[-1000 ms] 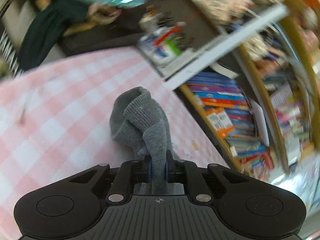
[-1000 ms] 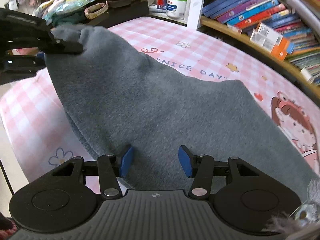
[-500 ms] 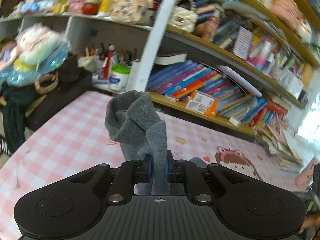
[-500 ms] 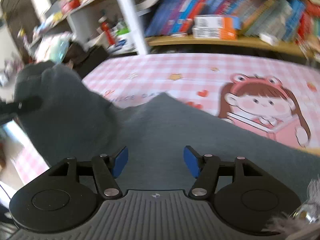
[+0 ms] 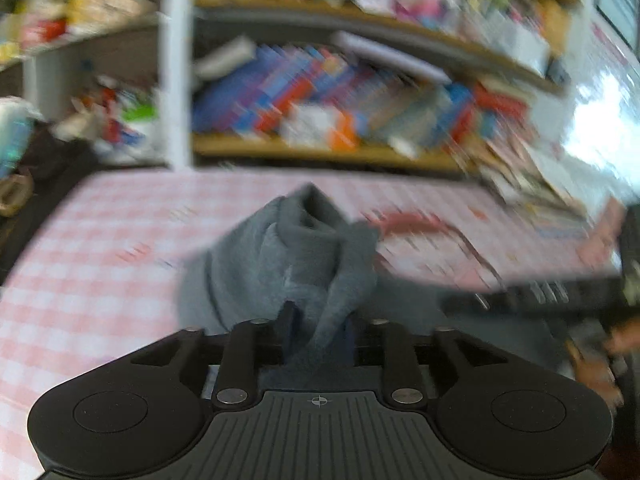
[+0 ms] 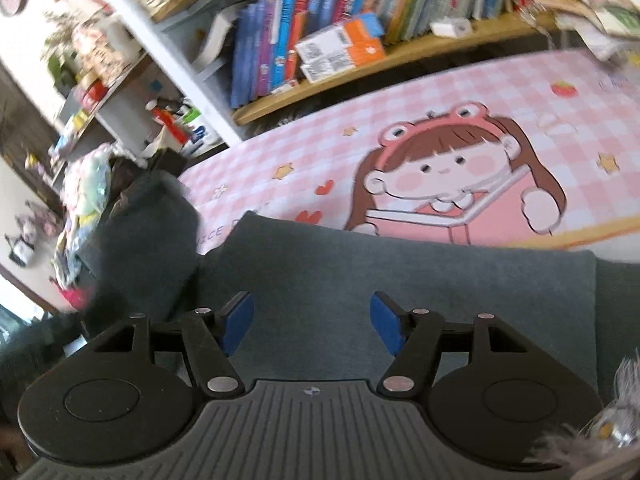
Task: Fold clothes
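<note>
The left tool (image 5: 318,332) is just letting its jaws part, and a bunched corner of the grey knit garment (image 5: 288,264) is still standing between them; through the blur I cannot tell whether the pads are still pressing on it, so call that grip loosening rather than gone. Out from there, the cloth is rising in a soft peak just beyond the fingers and slumping down onto the pink checked cloth (image 5: 92,248) covering the desk.

The right tool (image 6: 312,322) has been opening too, and its blue pads (image 6: 238,322) are standing well apart with nothing between them, hovering over a flat spread of the same grey garment (image 6: 400,272). That panel is lying at the near edge, its far hem running just in front of the cartoon girl print (image 6: 452,184), with bookshelves (image 6: 320,40) beyond.

Handling, as I judge it: this is light, limp, slightly fuzzy fabric, drooping and creasing wherever it is not supported, and not fragile at all. A pinch in mid-panel is only going to raise a tent. Better taking it at a hem or a corner, one tool on each, so the edge is staying taut while folding over.
</note>
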Demonstrator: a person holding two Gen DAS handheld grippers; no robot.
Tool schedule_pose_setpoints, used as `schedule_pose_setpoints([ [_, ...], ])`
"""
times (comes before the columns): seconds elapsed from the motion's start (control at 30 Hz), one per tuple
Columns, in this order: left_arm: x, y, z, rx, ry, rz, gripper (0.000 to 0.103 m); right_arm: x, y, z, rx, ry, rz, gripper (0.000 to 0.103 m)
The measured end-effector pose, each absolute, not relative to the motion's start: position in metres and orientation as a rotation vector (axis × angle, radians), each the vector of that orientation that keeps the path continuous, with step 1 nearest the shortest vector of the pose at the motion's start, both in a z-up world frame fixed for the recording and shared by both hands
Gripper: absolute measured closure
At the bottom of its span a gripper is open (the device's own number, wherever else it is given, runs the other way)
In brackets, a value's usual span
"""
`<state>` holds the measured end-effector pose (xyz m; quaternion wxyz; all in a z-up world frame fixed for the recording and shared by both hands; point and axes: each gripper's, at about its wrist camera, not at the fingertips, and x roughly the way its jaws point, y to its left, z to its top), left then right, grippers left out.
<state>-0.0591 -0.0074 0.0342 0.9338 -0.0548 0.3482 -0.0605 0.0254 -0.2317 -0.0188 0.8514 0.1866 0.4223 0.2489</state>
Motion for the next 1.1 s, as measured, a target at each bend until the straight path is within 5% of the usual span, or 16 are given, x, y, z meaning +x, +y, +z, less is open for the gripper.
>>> schedule_pose_setpoints([
  [0.93,-0.081,0.054,0.04,-0.349,0.666,0.107,0.067,0.052,-0.199,-0.061,0.711,1.155,0.69,0.028],
  [1.03,-0.08,0.058,0.035,-0.349,0.678,0.087,0.067,0.054,-0.189,-0.071,0.75,1.199,0.656,0.035],
  [1.1,-0.077,0.062,0.029,-0.356,0.703,0.068,0.069,0.054,-0.186,-0.071,0.747,1.193,0.65,0.066],
])
